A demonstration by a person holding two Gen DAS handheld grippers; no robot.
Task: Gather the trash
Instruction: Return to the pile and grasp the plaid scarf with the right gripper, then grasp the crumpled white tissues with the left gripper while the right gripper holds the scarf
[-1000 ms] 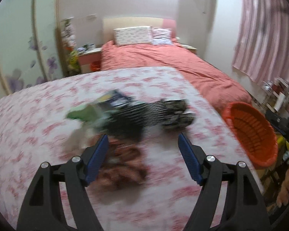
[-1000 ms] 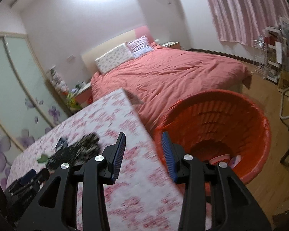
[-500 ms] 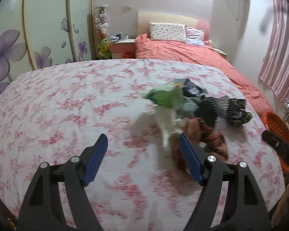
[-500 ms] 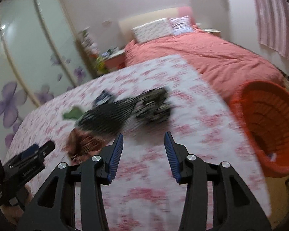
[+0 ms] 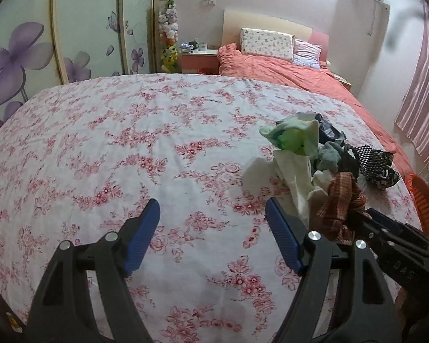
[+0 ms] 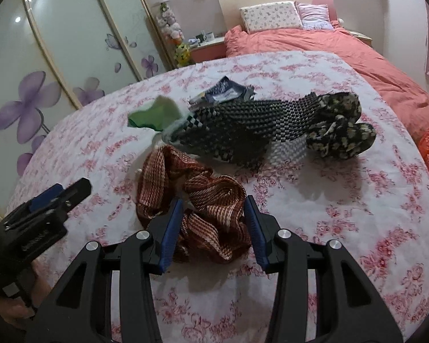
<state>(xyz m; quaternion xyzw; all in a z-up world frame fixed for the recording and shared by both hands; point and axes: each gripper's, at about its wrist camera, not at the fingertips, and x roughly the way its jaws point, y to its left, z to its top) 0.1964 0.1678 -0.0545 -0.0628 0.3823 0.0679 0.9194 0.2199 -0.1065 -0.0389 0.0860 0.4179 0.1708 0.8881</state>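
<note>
A pile of cloth and wrappers lies on the floral bedspread (image 5: 128, 148). My right gripper (image 6: 214, 217) is open, its jaws on either side of a brown-red woven cloth (image 6: 197, 197), which also shows in the left wrist view (image 5: 340, 200). Behind it lie a black-and-white checked cloth (image 6: 243, 125), a dark floral cloth (image 6: 340, 125), a green wrapper (image 6: 154, 114) and a blue packet (image 6: 223, 91). My left gripper (image 5: 211, 228) is open and empty over bare bedspread, left of the pile. The orange basket (image 5: 426, 208) stands at the bed's right edge.
A second bed with a coral cover (image 5: 286, 68) and pillows lies beyond. A nightstand (image 5: 198, 57) and wardrobe doors with purple flowers (image 5: 28, 57) are at the back left. Pink curtains (image 5: 423, 100) hang at right.
My right gripper swung from over the orange basket back to the pile and now straddles the brown-red cloth. My left gripper shifted left, off the pile, onto bare bedspread.
</note>
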